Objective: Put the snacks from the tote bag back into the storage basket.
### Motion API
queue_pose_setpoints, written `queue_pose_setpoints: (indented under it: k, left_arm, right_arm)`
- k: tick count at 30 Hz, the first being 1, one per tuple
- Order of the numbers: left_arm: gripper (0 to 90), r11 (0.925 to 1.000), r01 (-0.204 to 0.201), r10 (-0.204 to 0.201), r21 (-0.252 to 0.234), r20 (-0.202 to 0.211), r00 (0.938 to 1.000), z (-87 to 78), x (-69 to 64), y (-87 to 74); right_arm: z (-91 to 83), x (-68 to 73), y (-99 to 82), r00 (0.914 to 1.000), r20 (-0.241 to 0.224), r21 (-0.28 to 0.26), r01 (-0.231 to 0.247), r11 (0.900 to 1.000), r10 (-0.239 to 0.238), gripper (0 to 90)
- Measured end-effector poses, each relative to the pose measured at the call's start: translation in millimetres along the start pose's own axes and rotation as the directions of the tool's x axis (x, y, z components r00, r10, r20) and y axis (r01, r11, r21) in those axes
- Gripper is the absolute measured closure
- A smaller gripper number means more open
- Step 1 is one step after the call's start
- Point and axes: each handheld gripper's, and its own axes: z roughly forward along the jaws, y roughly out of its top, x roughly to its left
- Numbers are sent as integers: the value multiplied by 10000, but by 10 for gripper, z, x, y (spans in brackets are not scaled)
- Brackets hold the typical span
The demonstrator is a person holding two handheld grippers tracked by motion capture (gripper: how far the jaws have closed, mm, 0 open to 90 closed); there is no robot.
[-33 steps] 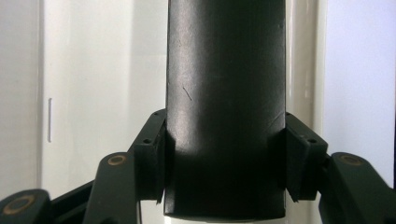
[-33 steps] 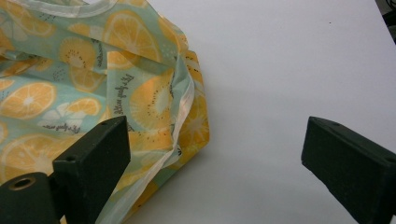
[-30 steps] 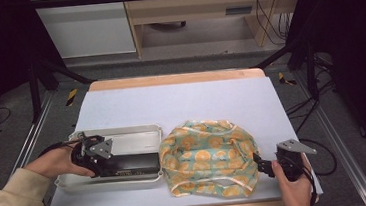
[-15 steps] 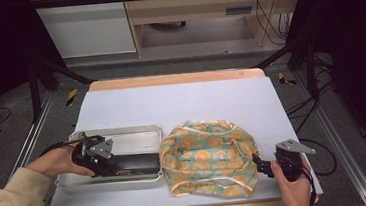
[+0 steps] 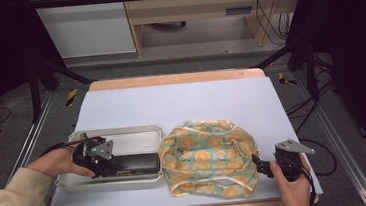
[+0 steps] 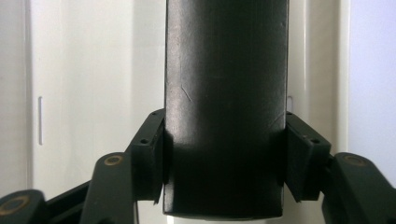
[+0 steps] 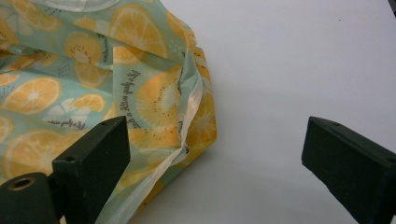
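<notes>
We look down on one pale lavender tabletop (image 5: 181,100) with a wooden far edge, carrying three things: one shallow white rectangular metal tray (image 5: 123,134) at the near left, one long black rectangular box (image 5: 131,163) lying inside that tray along its near wall, and one crumpled cloth bag printed with orange slices on pale green (image 5: 208,156) just to the tray's right, its edge touching or nearly touching the tray's corner.

We hold two grippers, one in each hand. Our left gripper (image 5: 107,162), in a hand with a beige sleeve, reaches into the tray at the box's left end. Seen from the left gripper view, the black box (image 6: 225,107) stands between the two pads (image 6: 152,149), which sit right at its sides; the jaws have just been opening a little, and a thin gap seems to show on the right side, so we cannot tell whether they grip it or merely flank it.

Our right gripper (image 5: 260,166) lies low at the tabletop's near right, pointing toward the bag's right edge. In the right gripper view its jaws stand wide apart with nothing pressed between them: the bag's hemmed corner (image 7: 187,121) lies just past the left jaw, bare tabletop (image 7: 299,60) beyond the other.
</notes>
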Motion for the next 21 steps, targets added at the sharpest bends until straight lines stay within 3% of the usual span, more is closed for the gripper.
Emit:
queue_pose_setpoints:
  k: [9, 21]
  left_arm:
    - [200, 9972, 621, -625, -406, -91, 9980, -80, -21, 19]
    - [95, 9902, 1124, -1154, -832, -320, 9928, -142, -39, 56]
  right_arm:
    - [3, 4, 0, 10000, -26, 22, 20, 10000, -20, 81]
    - [5, 6, 0, 10000, -35, 38, 11, 10000, -11, 80]
